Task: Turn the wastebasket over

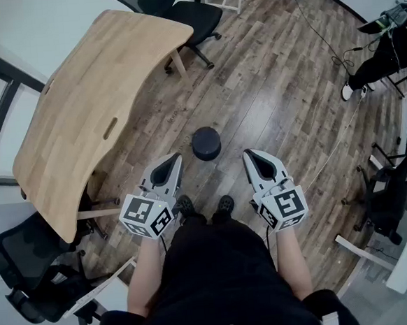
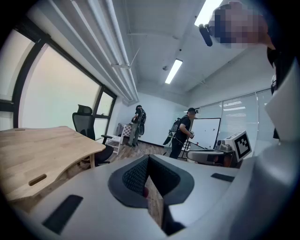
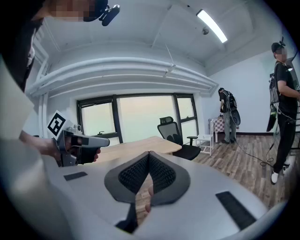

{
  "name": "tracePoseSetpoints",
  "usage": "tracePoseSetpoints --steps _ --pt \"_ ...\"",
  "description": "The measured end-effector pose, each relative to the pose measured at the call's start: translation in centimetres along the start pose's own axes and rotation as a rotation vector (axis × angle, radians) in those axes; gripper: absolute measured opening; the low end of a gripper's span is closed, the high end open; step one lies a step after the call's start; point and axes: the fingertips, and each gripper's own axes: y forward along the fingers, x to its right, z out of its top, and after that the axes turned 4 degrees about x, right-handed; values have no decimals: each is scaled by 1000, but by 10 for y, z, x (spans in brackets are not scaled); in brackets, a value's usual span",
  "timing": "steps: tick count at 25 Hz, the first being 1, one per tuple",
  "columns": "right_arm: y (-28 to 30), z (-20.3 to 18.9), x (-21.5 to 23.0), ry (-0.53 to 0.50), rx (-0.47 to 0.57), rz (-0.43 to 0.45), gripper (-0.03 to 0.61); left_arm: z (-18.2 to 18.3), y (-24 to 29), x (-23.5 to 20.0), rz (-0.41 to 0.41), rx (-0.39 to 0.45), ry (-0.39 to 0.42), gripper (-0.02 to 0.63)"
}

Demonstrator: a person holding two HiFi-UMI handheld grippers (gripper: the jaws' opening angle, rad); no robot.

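The wastebasket [image 1: 206, 143], small, round and dark, stands on the wooden floor just ahead of my feet, its flat closed face turned up. My left gripper [image 1: 174, 160] hovers to its left and nearer to me, shut and empty. My right gripper [image 1: 250, 155] hovers to its right, also shut with nothing in it. Both point forward and slightly down, apart from the basket. In the left gripper view the left gripper [image 2: 149, 157] shows its jaws pressed together; the right gripper [image 3: 149, 153] looks the same in its own view. Neither gripper view shows the basket.
A light wooden desk [image 1: 88, 118] fills the left side, with black office chairs [image 1: 185, 12] behind it and another chair [image 1: 30, 277] at lower left. Cables [image 1: 328, 50] run across the floor at right. People [image 2: 180, 133] stand at the room's far end.
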Motion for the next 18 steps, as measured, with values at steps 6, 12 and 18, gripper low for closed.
tracePoseSetpoints --steps 6,12,18 --pt "5 3 -2 -16 8 9 34 0 2 -4 2 -3 5 15" --pt "3 6 -4 -15 39 34 34 -1 1 -3 12 -6 5 15" --pt "-7 6 -4 -25 80 60 34 -9 1 8 32 -19 1 15"
